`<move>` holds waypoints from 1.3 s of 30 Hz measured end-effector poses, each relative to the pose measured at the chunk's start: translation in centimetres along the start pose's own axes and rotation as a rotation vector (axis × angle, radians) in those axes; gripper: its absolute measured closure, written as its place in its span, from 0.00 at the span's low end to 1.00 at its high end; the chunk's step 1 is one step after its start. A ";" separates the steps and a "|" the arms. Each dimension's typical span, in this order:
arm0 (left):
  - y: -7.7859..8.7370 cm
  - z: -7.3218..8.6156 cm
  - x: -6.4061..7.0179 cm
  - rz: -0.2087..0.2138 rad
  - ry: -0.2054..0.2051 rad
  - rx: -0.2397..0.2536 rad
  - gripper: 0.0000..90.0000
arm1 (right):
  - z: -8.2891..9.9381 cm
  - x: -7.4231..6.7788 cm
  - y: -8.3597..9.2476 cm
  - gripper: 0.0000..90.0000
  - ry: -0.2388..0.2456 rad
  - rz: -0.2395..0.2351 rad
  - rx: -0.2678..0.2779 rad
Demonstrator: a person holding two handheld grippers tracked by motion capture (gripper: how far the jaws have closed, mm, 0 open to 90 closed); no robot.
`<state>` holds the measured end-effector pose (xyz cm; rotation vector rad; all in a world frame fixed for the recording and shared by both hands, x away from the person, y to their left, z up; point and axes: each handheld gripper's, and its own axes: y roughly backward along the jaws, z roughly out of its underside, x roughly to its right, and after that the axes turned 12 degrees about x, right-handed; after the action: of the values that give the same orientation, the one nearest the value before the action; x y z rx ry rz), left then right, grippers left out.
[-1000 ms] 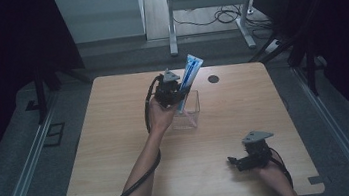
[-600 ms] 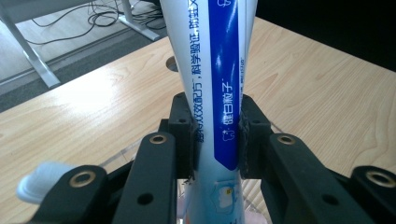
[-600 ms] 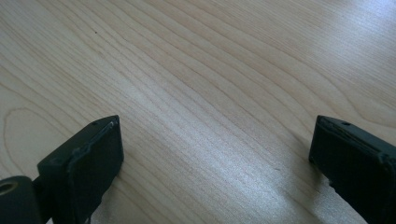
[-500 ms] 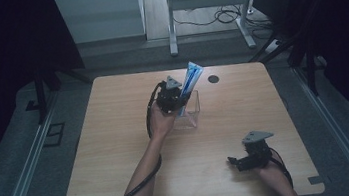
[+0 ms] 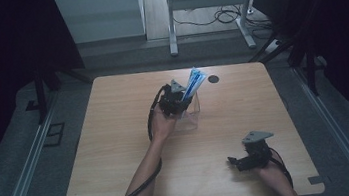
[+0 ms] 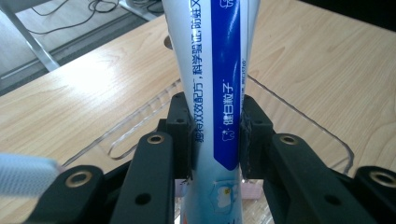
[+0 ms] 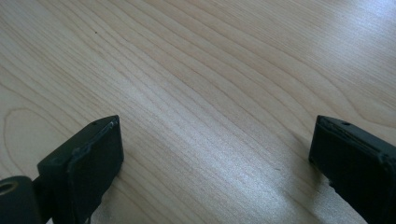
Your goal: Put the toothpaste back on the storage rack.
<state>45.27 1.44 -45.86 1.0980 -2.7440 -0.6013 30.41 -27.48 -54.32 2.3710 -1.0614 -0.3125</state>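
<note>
A white and blue toothpaste tube (image 5: pixel 194 82) stands tilted in a clear plastic box (image 5: pixel 191 120) at the middle back of the wooden table. My left gripper (image 5: pixel 184 100) is shut on it at the box's rim. In the left gripper view both black pads press the sides of the tube (image 6: pixel 219 88), with the left gripper (image 6: pixel 215 137) above the box's clear rim (image 6: pixel 140 119). A small pink thing (image 6: pixel 252 191) lies low in the box. My right gripper (image 5: pixel 232 161) rests near the front right of the table; its jaws stand wide apart over bare wood (image 7: pixel 215 154).
A dark round hole (image 5: pixel 213 78) sits in the tabletop just right of the tube. A blurred white thing (image 6: pixel 23 175) lies at the lower left of the left gripper view. Desk legs and cables (image 5: pixel 223 16) stand on the floor beyond the table.
The left gripper has sunk a little with the tube, so the tube stands lower in the clear box. The right gripper has kept still.
</note>
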 end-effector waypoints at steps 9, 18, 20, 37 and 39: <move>-0.1 0.0 0.3 0.015 -0.008 -0.009 0.74 | 0.0 0.0 0.0 0.03 0.000 0.000 0.000; 0.4 -0.2 0.1 0.008 0.015 0.007 0.62 | 0.0 0.0 0.0 0.03 0.000 -0.001 0.000; 0.7 -0.3 -0.3 0.020 0.048 0.026 0.62 | 0.0 0.0 0.0 0.03 0.001 -0.001 0.000; 2.0 -1.0 0.0 0.073 0.057 0.041 0.35 | 0.0 0.0 0.0 0.03 0.000 0.000 0.001; 2.2 -1.1 0.0 0.083 0.067 0.045 0.31 | 0.0 0.0 0.0 0.03 0.000 -0.001 0.000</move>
<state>44.21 2.54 -43.94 0.9892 -2.7415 -0.4851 30.41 -27.47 -54.32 2.3714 -1.0608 -0.3129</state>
